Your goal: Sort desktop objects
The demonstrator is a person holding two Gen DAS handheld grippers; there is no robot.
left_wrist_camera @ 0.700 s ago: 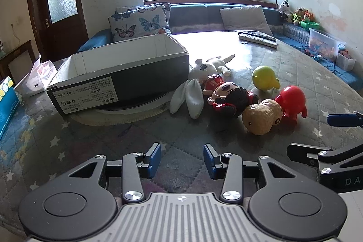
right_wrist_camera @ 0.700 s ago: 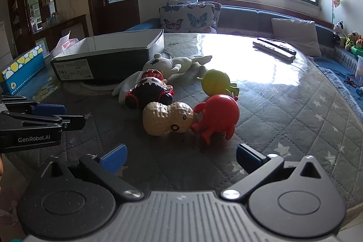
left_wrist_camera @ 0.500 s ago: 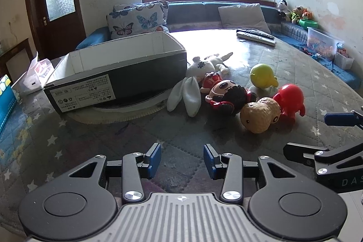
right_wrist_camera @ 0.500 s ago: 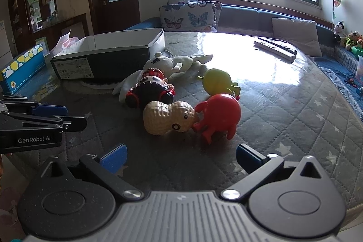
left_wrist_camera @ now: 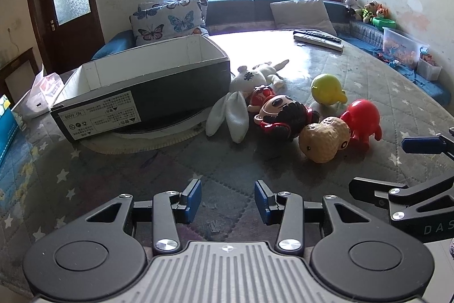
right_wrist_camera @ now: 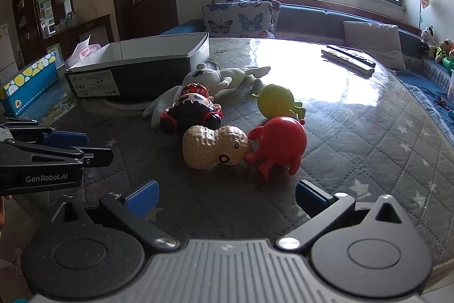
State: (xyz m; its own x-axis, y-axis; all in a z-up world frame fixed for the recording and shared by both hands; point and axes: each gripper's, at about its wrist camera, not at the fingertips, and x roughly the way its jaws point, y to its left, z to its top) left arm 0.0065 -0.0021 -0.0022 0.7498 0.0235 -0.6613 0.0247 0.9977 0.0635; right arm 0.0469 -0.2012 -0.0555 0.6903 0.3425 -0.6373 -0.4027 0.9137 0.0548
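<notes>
Plainly the sorting has not begun: the open cardboard box (left_wrist_camera: 147,81), the largest thing on the quilted table (left_wrist_camera: 369,93), sits in the left centre of the left wrist view with no toy visible inside it, while the toys lie in a loose cluster to its right. The step in hand reads as the approach to a first pick, and the next move would call for carrying one gripper forward over a toy, closing on it, and lifting it across to the box. Of the toys, the white plush rabbit (left_wrist_camera: 249,93) lies nearest the box, touching the dark-haired doll (left_wrist_camera: 283,115); lower right of that come the red figure (right_wrist_camera: 281,144) and the peanut toy (right_wrist_camera: 212,146), pressed against each other, with the yellow ball toy (right_wrist_camera: 276,101) just behind them. The right gripper (right_wrist_camera: 227,196) stands spread wide with nothing between its blue pads, and the peanut toy and red figure sit directly ahead of it, near the frame's centre. The left gripper (left_wrist_camera: 227,199) is also parted and empty, low in its frame; bare quilt lies ahead of it, the box up to its left and the toys up to its right, all apart from its fingers
</notes>
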